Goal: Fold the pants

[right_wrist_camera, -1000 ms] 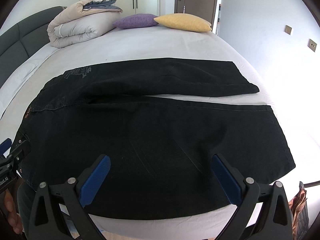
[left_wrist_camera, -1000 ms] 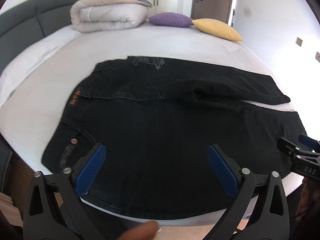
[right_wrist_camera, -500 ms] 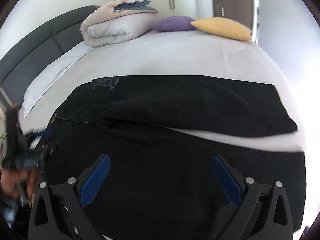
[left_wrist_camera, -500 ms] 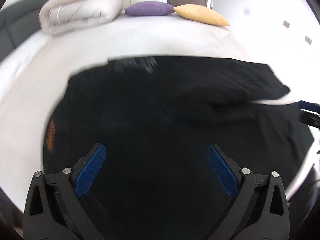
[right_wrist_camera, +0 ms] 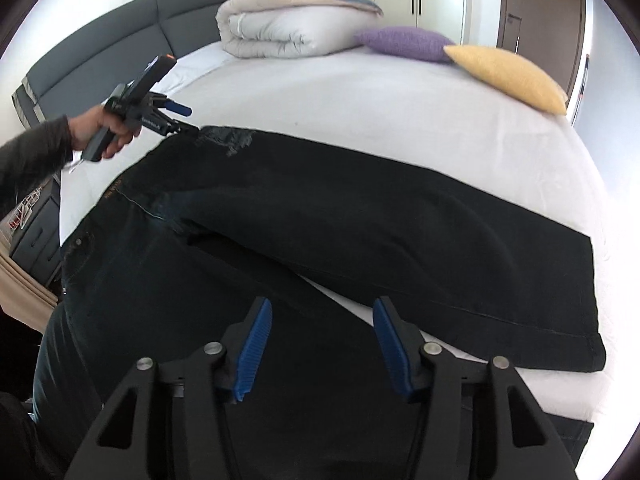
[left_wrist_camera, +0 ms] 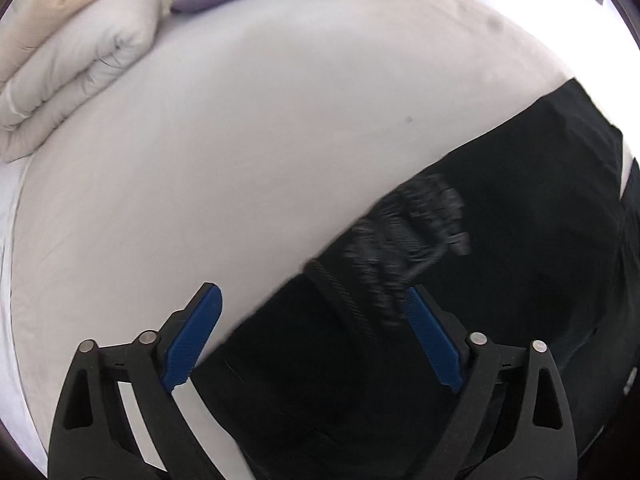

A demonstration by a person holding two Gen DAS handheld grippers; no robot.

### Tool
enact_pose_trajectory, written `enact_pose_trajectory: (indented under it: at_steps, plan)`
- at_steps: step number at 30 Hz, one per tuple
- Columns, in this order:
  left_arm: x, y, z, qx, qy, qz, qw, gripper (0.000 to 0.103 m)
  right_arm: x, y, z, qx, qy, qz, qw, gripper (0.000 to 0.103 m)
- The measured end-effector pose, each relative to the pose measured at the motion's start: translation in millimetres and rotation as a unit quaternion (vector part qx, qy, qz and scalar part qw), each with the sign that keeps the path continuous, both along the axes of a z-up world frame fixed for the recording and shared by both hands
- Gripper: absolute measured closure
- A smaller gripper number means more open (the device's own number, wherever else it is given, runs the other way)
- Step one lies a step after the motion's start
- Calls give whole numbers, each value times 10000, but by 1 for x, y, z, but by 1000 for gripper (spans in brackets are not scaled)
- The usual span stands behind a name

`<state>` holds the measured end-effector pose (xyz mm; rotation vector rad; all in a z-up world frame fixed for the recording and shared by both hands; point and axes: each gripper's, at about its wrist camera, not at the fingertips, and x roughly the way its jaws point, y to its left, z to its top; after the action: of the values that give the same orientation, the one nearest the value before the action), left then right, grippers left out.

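Black pants (right_wrist_camera: pixel 400 240) lie flat on the white bed (right_wrist_camera: pixel 380 112), waist to the left and both legs running right. In the right wrist view a hand holds my left gripper (right_wrist_camera: pixel 185 120) at the far waist corner, beside the grey stitched back pocket (right_wrist_camera: pixel 224 140). In the left wrist view the left gripper (left_wrist_camera: pixel 314 336) hovers over that waist edge of the pants (left_wrist_camera: pixel 520 240), jaws wide and closing, with the hem between them but not pinched. My right gripper (right_wrist_camera: pixel 324 348) hangs over the inner edge of the near leg, jaws half-way and closing, pads not pressing on cloth.
A folded beige duvet (right_wrist_camera: pixel 288 28), a purple pillow (right_wrist_camera: pixel 404 42) and a yellow pillow (right_wrist_camera: pixel 508 76) sit at the far side of the bed. A grey headboard (right_wrist_camera: pixel 120 48) runs along the left, with drawers (right_wrist_camera: pixel 36 240) below it.
The left gripper swung from the near waist across to the far waist corner and rolled. The right gripper shifted over the near leg's inner edge, and its jaws narrowed.
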<state>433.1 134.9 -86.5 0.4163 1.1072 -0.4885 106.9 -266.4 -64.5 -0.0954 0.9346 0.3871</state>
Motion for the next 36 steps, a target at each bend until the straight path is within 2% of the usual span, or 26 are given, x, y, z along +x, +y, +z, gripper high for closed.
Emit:
enact_pose_trajectory:
  at_steps: [4,7,8,10,13,17,22,26,30,33,36]
  plan:
    - [27,7,-27,49,390,-139,9991,13,15,6,-7,42,90,197,9998,46]
    - [42,13,-45,-49,692,-92,9976,20,25,11,-7,-21,110,339,9994,52]
    - [45,14,-43,-95,659,-104,9977,27,29,16,-7,-73,108,418,9990,54]
    - [46,15,-40,-225,671,-151,9974,63,40,27,-2,-177,20,636,9978,56]
    - [48,15,-38,-156,598,-109,9980,89,62,45,5,-312,-145,901,9953,59]
    - [39,11,-32,25,210,-124,9997,97,99,73,13,-463,-314,1053,9929,62]
    - [-11,18,-13,-156,-488,-105,9986,99,142,117,27,-660,-546,1460,9856,62]
    - [-37,30,13,-287,-945,-108,9951,99,170,159,23,-980,-601,1821,9765,62]
    - [-55,37,26,-403,-1229,-98,9916,99,189,189,11,-1338,-524,2041,9683,65]
    - [-51,42,33,-438,-1321,-79,9902,99,201,205,1,-1644,-451,2132,9620,70]
    - [-50,42,31,-435,-1376,-120,9895,99,213,213,-6,-1690,-321,2113,9622,72]
